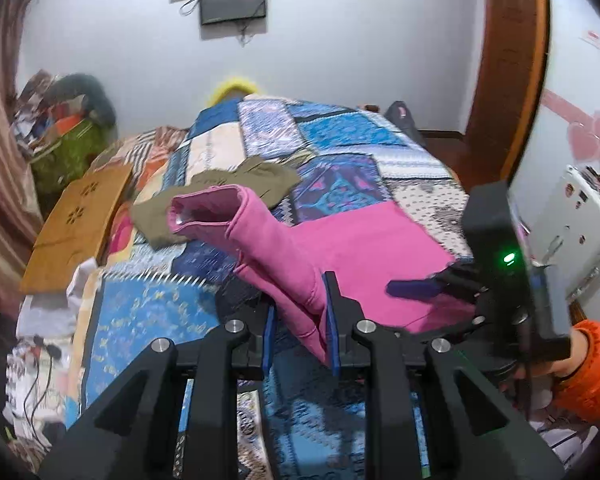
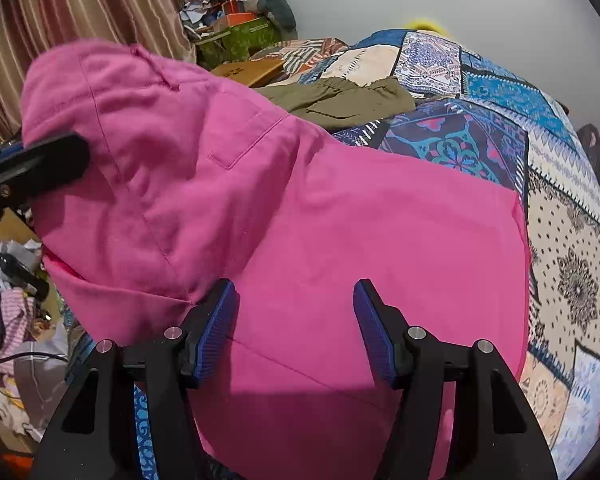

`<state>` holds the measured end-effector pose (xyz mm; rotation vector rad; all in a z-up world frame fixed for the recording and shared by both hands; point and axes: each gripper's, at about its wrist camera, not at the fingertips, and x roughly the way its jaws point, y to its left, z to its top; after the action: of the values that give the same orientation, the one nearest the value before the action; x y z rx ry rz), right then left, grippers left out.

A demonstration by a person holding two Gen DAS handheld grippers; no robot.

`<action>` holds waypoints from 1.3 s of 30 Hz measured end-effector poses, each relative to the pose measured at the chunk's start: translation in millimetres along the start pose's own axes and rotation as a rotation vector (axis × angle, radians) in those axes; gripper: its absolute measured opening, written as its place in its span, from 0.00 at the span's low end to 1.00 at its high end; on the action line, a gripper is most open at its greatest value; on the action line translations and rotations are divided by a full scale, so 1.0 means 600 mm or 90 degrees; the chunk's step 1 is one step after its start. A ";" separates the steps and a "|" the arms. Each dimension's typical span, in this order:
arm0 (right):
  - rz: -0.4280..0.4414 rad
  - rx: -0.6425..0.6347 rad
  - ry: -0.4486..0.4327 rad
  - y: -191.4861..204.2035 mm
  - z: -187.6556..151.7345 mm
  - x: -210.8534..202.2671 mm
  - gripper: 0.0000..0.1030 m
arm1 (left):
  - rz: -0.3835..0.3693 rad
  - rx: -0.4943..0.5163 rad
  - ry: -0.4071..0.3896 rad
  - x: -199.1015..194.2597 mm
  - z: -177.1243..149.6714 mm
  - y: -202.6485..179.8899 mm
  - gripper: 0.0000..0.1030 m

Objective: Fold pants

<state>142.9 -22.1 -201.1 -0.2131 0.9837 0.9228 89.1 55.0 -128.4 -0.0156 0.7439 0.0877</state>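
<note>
Pink pants lie on a patchwork quilt. My left gripper is shut on a fold of the pink cloth and holds it up off the bed, so one leg rises as a tube with its open end toward the far left. In the right wrist view the raised part of the pants bulges at the left, with the left gripper at its edge. My right gripper hovers open over the flat part of the pants, its blue pads apart and pressing on nothing. It also shows at the right, right gripper.
An olive garment lies on the quilt behind the pants. A wooden board leans at the bed's left side, with a green box and clutter beyond. A white box stands at the right. An orange sleeve holds the right gripper.
</note>
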 end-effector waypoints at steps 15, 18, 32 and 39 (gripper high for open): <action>-0.090 0.153 -0.052 -0.135 -0.104 -0.122 0.56 | -0.020 0.109 -0.012 0.000 0.033 -0.085 0.20; -0.081 0.193 -0.043 -0.160 -0.120 -0.114 0.56 | -0.033 0.117 -0.008 0.008 0.040 -0.102 0.20; -0.057 0.208 -0.064 -0.165 -0.135 -0.126 0.56 | -0.135 0.147 0.067 0.097 0.052 -0.211 0.19; -0.061 0.211 -0.061 -0.168 -0.143 -0.131 0.56 | -0.176 0.132 0.131 0.148 0.038 -0.244 0.19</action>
<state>147.9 -175.7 -211.6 0.0622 1.0126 0.6648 181.8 -83.0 -174.3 0.0711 0.9461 -0.2582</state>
